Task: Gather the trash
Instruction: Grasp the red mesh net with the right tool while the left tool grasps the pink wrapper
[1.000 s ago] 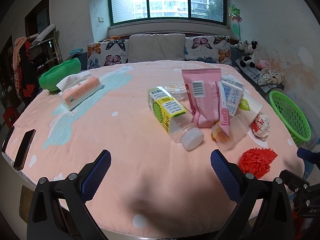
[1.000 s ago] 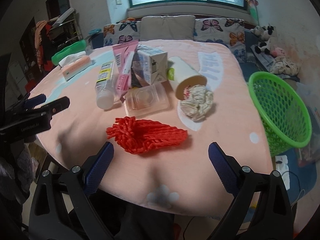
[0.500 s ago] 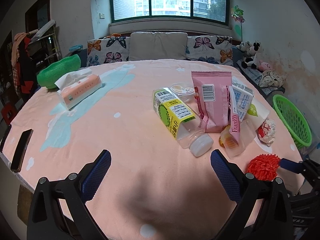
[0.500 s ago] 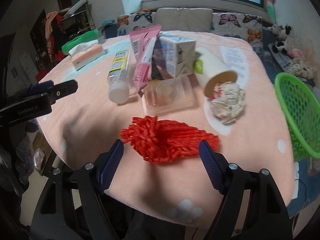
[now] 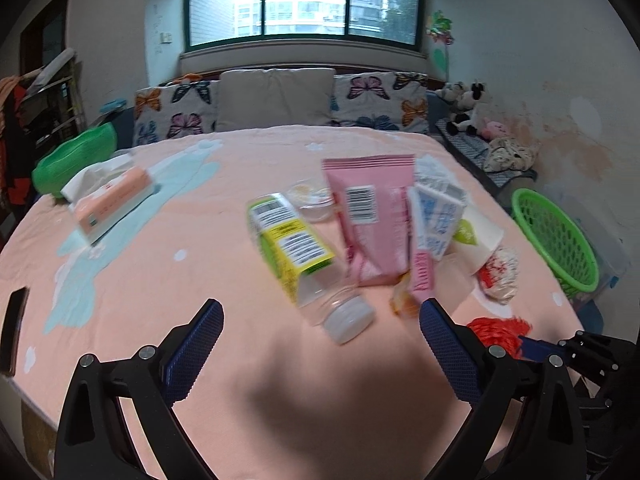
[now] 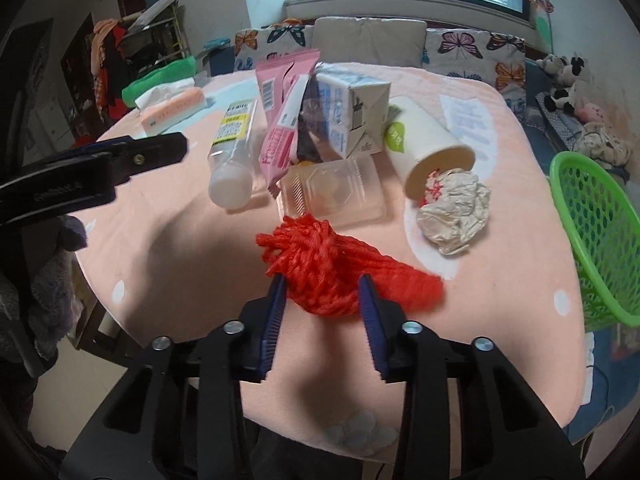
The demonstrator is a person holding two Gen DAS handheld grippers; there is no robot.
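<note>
My right gripper (image 6: 323, 286) is shut on the near end of a red mesh net bag (image 6: 320, 256), bunched between its blue pads on the pink tablecloth. Beyond it lie a clear plastic tray (image 6: 334, 192), a crumpled paper ball (image 6: 454, 212), a tipped paper cup (image 6: 424, 148), a milk carton (image 6: 352, 108), pink wrappers (image 6: 280, 120) and a plastic bottle (image 6: 234, 156). My left gripper (image 5: 320, 324) hangs open just short of the bottle's white cap (image 5: 348, 318), with nothing between its fingers. The net bag (image 5: 496, 328) and the right gripper's tip show at its lower right.
A green mesh basket (image 6: 596, 236) stands off the table's right edge. A tissue pack (image 5: 112, 196) and a green bowl (image 5: 68, 160) sit at the far left, and a dark phone (image 5: 12, 328) lies on the left edge. Cushions and a window lie behind.
My right gripper moved in over the red net bag and went from wide open to shut on it. My left gripper drifted toward the bottle and stayed open.
</note>
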